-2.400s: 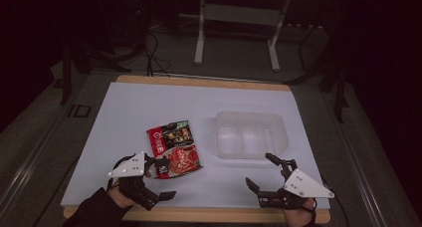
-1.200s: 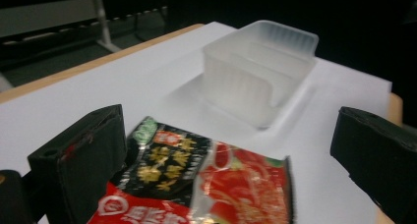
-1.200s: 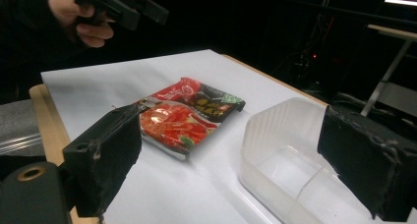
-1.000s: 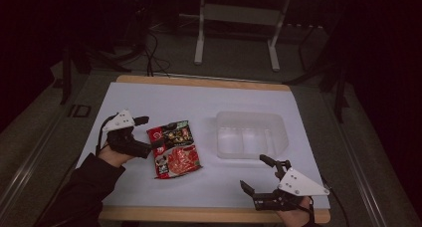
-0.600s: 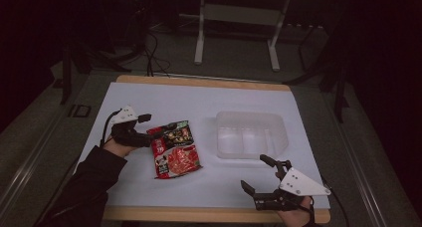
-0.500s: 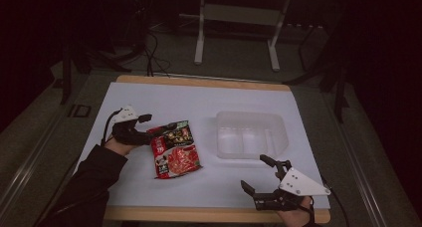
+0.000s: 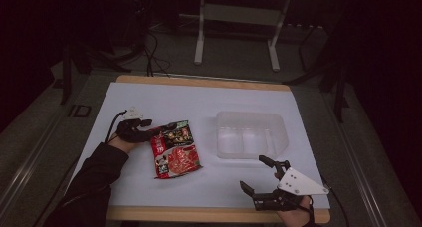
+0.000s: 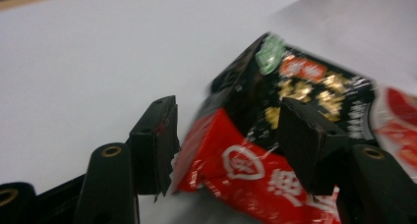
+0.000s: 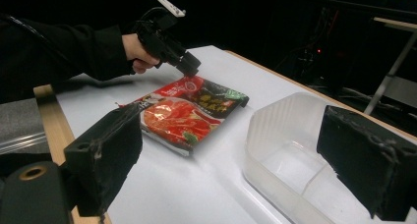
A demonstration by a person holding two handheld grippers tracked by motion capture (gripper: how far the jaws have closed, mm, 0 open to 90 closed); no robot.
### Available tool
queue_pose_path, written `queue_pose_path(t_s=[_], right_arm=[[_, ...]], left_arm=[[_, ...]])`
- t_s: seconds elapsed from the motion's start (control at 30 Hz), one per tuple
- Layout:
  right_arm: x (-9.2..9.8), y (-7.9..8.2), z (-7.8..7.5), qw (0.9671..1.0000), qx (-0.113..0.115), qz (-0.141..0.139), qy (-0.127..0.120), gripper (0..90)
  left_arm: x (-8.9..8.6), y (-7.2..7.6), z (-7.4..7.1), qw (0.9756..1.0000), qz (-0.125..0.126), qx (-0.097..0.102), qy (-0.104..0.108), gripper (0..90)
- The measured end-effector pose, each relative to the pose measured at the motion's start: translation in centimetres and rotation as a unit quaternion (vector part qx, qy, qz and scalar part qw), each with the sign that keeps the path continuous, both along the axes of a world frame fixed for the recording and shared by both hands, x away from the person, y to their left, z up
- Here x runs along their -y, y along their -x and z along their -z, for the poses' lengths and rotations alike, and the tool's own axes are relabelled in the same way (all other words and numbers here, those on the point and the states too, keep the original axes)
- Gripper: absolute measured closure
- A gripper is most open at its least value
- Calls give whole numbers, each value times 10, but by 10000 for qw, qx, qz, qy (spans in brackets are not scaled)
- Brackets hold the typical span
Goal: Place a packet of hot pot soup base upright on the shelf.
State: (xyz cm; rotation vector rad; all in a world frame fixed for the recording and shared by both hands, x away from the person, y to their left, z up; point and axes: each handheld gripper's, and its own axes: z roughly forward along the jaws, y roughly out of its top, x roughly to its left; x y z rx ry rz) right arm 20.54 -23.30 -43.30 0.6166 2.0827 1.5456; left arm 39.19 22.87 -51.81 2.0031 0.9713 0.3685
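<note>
Red/black snack packet (image 7: 175,149) is seen lying flat on the white desk (image 7: 209,107), left of centre, just left of a clear plastic tray (image 7: 250,135); packet and tray apart.

Left gripper (image 7: 149,130) is placed at the packet's upper-left corner in the high view, low on the desk, held by the left hand (image 7: 124,137); jaw gap can't be read from there. Left gripper view gives the detail: the packet's corner sits between the two black jaws, which have just been closing. Jaws are half-spread, one on each side of the corner; the pads seem not yet pressed on the film, tho the frame is blurred. The corner looks slightly lifted and crumpled there.

Right gripper (image 7: 259,174) is seen at the desk's near edge, below the tray, w/ grey plate on top. Its jaws are spread wide, nothing between them; confirmed in the right gripper view, where the tray's open inside and ribbed bottom show beyond the jaws, and the left gripper is seen farther off, tipped down onto the packet's far end.
</note>
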Motion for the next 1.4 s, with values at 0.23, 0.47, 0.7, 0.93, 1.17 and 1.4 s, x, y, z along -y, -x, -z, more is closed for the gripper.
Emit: queue_pose_path(t_s=[0.23,0.47,0.7,0.93,1.17,1.4], right_arm=[[-1,-1,1,10000,-76,-17,11,100],[-1,-2,2,9999,-116,-6,-3,101],[0,-3,3,9999,-121,-2,1,101],[-1,-3,3,9999,-141,-4,-3,101],[-1,-4,3,9999,-159,20,-1,101],[1,-4,2,9998,-180,53,-40,136]], left_arm=[[-2,-9,9,9997,-74,-178,-127,430],[-4,-11,12,9997,57,-198,-114,544],[1,-14,15,9986,267,-443,-144,626],[9,-15,10,9954,389,-621,-610,699],[15,-9,5,9947,376,-448,-850,844],[16,-3,-3,9947,377,-265,-917,875]])
